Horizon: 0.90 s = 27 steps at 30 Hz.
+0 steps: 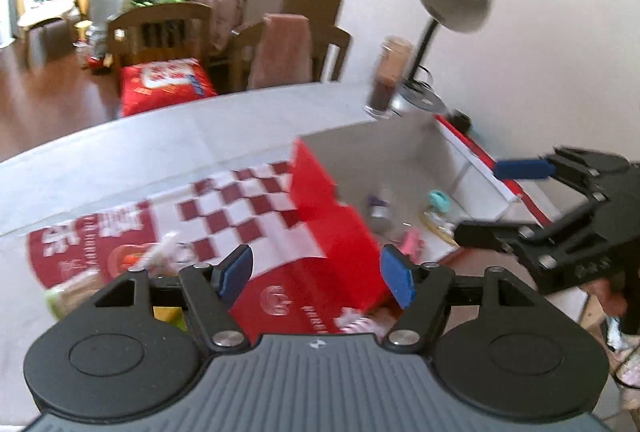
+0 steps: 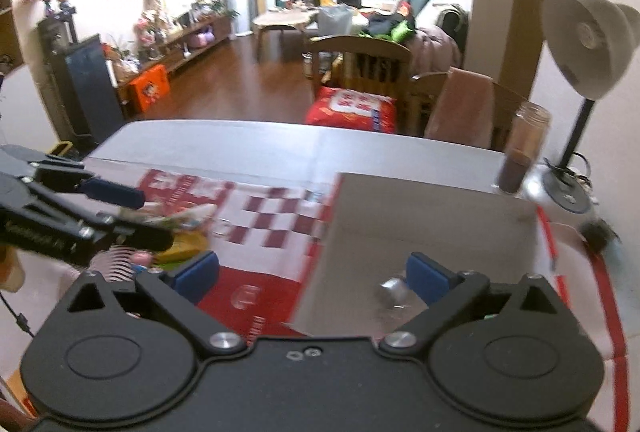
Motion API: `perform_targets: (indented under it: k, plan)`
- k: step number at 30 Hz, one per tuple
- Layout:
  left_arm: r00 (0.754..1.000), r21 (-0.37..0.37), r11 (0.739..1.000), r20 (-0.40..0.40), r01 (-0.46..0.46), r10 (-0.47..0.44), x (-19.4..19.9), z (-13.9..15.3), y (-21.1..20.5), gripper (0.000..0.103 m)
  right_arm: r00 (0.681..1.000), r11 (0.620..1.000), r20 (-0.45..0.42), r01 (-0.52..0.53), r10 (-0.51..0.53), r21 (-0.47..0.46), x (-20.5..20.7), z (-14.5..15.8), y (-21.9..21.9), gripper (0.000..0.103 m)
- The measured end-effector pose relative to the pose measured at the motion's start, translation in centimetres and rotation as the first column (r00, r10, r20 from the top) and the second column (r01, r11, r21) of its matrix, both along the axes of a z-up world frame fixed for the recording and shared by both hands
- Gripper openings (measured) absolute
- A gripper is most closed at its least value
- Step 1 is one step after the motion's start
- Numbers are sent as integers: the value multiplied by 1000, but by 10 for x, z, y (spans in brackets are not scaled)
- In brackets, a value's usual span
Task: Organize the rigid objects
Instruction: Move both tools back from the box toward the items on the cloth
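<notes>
A: Box [image 1: 404, 160], red outside and white inside, sits open-topped on the counter [image 1: 120, 160], right of the checkered sheet [image 1: 240, 208]; its long axis, as I read it, runs from near to far. Small items [image 1: 434, 202] already lie inside.

B: And what is left?

A: Loose items [image 1: 160, 256] lie on the sheet's near left, still outside. I judge the task partly done. My left gripper [image 1: 316, 274] has jaws moderately apart, holding nothing; my right gripper [image 2: 314, 274] is spread wide and empty, above the box's near edge.
</notes>
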<state>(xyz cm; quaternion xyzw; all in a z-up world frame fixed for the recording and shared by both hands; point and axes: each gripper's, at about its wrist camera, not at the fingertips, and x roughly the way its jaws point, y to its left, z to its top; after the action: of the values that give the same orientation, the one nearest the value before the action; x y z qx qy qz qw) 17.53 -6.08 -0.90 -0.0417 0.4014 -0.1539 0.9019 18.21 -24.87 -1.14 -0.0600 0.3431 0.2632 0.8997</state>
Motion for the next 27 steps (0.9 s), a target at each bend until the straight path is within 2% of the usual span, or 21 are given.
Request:
perform_targets:
  k: [9,18,27]
  plan:
    - [991,-20,994,75,-107,108,-22,4,83,81,1000,996,-1,-25,25,85,-28,-5,58,103]
    - [981,-31,981,39,-190,191,-23,-20,157,81,999,997,-29,-41,43,68,-51,-23,123,103]
    - [984,-17,984,-6,-180,180,-14,-64,200,81,995,997,-69,-71,73,25,-62,-51,177,103]
